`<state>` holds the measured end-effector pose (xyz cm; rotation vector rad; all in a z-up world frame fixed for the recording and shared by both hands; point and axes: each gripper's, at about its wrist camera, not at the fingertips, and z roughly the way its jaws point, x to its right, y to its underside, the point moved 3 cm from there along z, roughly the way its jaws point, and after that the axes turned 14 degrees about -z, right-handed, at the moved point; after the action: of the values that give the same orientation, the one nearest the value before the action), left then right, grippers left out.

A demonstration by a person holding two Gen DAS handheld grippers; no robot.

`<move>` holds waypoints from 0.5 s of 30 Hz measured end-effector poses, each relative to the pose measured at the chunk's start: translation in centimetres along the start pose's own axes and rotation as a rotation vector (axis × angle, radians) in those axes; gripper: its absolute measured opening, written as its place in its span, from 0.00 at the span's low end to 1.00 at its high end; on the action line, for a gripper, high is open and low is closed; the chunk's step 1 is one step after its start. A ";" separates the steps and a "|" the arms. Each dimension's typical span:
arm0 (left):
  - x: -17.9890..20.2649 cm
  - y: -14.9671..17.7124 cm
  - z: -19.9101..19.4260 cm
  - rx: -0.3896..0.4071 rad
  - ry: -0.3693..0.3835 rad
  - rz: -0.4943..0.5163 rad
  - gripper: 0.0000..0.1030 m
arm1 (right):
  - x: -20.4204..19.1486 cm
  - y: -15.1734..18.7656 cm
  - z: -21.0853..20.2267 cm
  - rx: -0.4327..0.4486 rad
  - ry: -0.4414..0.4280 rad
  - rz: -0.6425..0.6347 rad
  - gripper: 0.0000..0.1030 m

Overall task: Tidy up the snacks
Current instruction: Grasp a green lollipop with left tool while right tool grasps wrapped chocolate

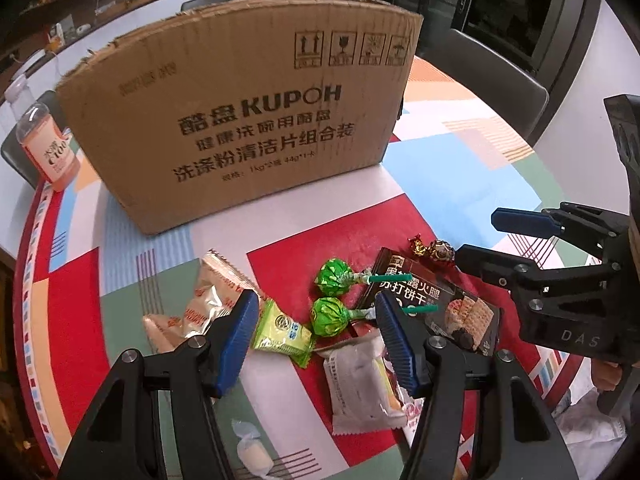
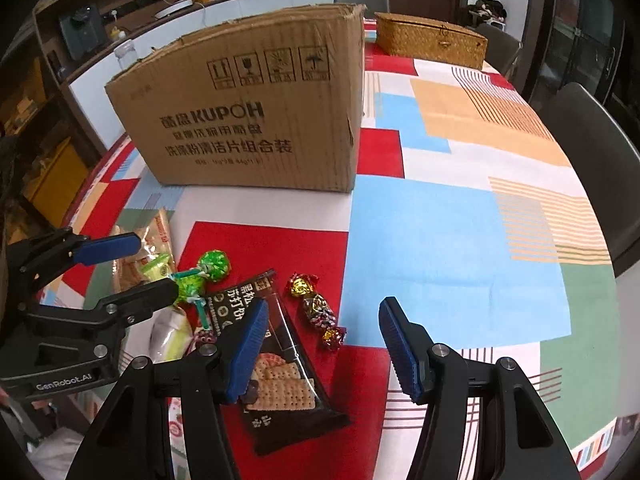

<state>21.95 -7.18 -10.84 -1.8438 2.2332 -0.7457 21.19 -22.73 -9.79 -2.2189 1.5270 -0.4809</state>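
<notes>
Snacks lie loose on the patchwork tablecloth in front of a tall cardboard box (image 1: pixel 240 120) (image 2: pixel 248 120). My left gripper (image 1: pixel 318 340) hangs open over a green packet (image 1: pixel 280 332), two green lollipops (image 1: pixel 330 280) and a white packet (image 1: pixel 360 380), gripping none of them. My right gripper (image 2: pixel 324 348) is open just above a black cracker pack (image 2: pixel 280 380) and foil-wrapped candies (image 2: pixel 316 312); its left finger overlaps the pack. Each gripper shows in the other's view: the right (image 1: pixel 496 240), the left (image 2: pixel 156 266).
Beige packets (image 1: pixel 212 300) lie left of the pile, and a small white candy (image 1: pixel 252 452) lies near the front edge. An orange drink bottle (image 1: pixel 44 140) stands left of the box. A wicker basket (image 2: pixel 432 42) sits at the far end. Dark chairs (image 2: pixel 580 140) line the right side.
</notes>
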 end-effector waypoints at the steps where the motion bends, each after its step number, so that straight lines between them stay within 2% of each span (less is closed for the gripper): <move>1: 0.0 -0.1 0.3 -0.007 0.005 0.001 0.58 | 0.1 0.0 0.1 -0.003 0.001 0.004 0.57; 6: 0.4 -0.6 1.9 -0.032 0.015 0.005 0.54 | 0.3 0.3 0.8 -0.016 -0.003 0.018 0.56; 15: 0.7 -1.5 3.9 -0.058 0.039 -0.015 0.41 | 0.2 0.3 1.8 -0.028 -0.031 0.022 0.46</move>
<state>24.76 -9.10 -13.37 -1.8904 2.2899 -0.7331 21.92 -22.79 -11.51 -2.2185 1.5493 -0.4188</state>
